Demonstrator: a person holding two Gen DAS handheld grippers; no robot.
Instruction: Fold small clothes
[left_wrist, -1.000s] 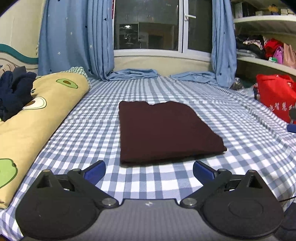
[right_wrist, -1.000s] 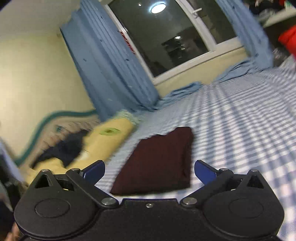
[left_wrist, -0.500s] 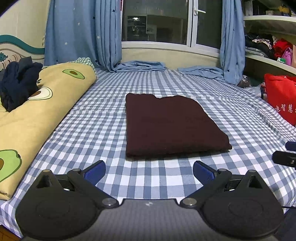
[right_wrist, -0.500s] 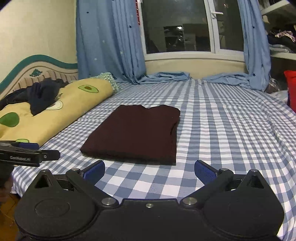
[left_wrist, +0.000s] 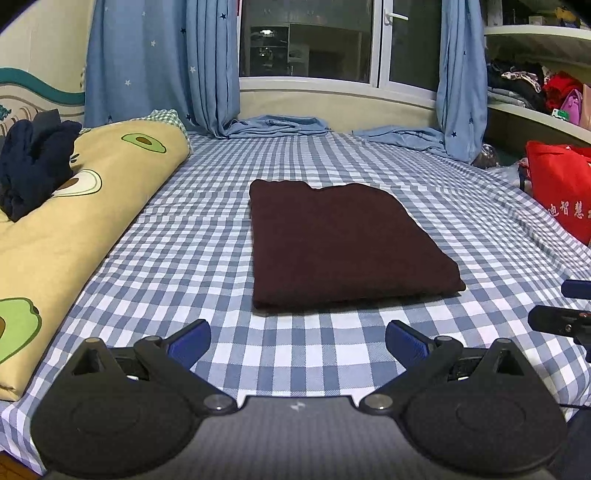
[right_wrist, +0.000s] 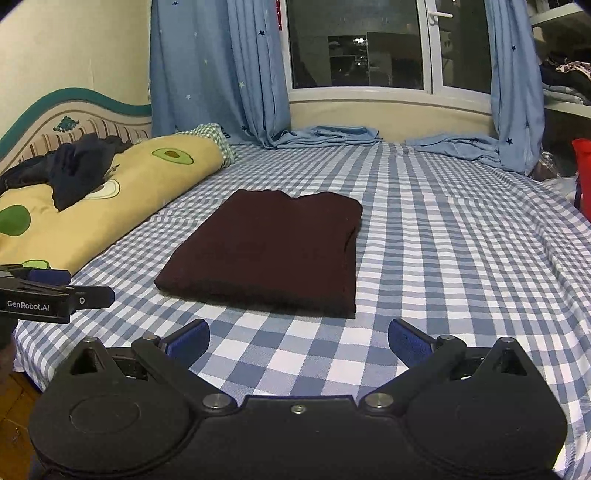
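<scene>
A dark maroon garment (left_wrist: 340, 243) lies folded into a flat rectangle on the blue checked bed sheet (left_wrist: 192, 236); it also shows in the right wrist view (right_wrist: 273, 251). My left gripper (left_wrist: 297, 341) is open and empty, just short of the garment's near edge. My right gripper (right_wrist: 298, 339) is open and empty, also short of the near edge. The right gripper's fingers (left_wrist: 561, 317) show at the right edge of the left wrist view. The left gripper's fingers (right_wrist: 55, 295) show at the left edge of the right wrist view.
A yellow avocado-print quilt (left_wrist: 62, 236) lies along the left side with dark navy clothes (left_wrist: 33, 166) on it. Blue curtains (left_wrist: 162, 66) and a window are at the far end. A red bag (left_wrist: 561, 188) and shelves with clothes stand to the right.
Both grippers have drawn back toward the bed's near edge and levelled out. The right wrist view swung from a tilted, blurred look to a steady one. The garment has not moved.
</scene>
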